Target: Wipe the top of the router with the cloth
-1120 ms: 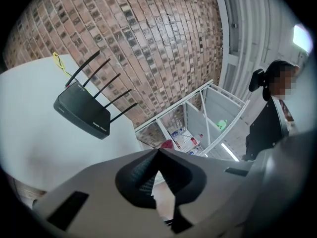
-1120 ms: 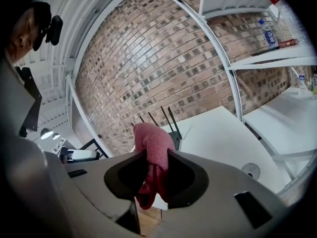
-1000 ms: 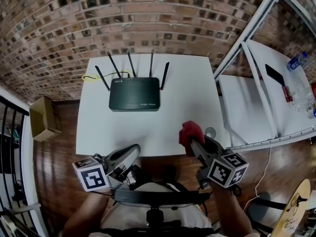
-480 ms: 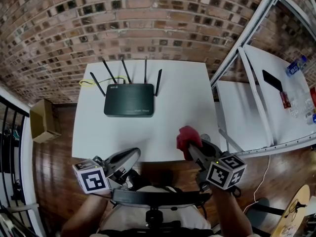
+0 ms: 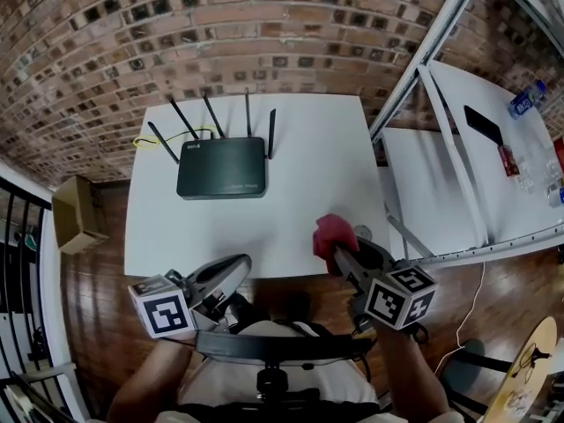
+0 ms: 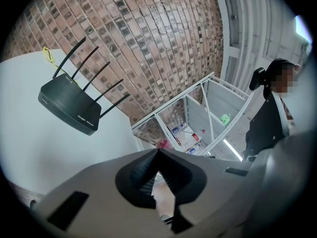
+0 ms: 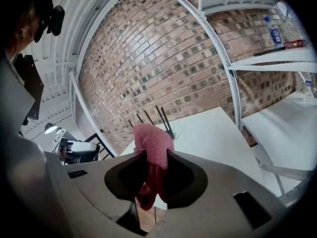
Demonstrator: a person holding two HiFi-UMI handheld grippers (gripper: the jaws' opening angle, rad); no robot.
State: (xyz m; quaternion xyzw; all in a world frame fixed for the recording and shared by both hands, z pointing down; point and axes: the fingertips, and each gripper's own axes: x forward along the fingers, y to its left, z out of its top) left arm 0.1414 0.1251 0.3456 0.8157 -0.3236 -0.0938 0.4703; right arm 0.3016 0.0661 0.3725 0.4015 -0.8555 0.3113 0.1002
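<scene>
White tabletop [image 5: 308,183] set against a brick wall [image 5: 115,42], seen from above. A dark router [image 5: 221,167] lies flat on its far left part, close to the wall, with five thin antennas [image 5: 211,117] rising from its back edge. Its top is bare; nothing touches it.

The cloth [image 5: 333,233], red and bunched, is held up at the near right edge of the tabletop, well apart from the router. The right claw [image 5: 337,256] is clamped on it. In the right gripper view the cloth [image 7: 153,150] fills the gap between the jaws and bulges over their tips, and only the antennas [image 7: 162,115] show behind it. From this claw the router lies ahead and to the left.

The left claw [image 5: 242,263] hovers at the near left edge of the tabletop, jaws together at the tips with nothing between them. In the left gripper view the router [image 6: 69,108] sits well ahead on the white surface.

A yellow cable [image 5: 145,139] loops beside the router's left rear corner. A cardboard box [image 5: 75,212] stands on the wood floor [image 5: 97,276] to the left of the tabletop. A white metal frame [image 5: 423,73] slants past the right side.
</scene>
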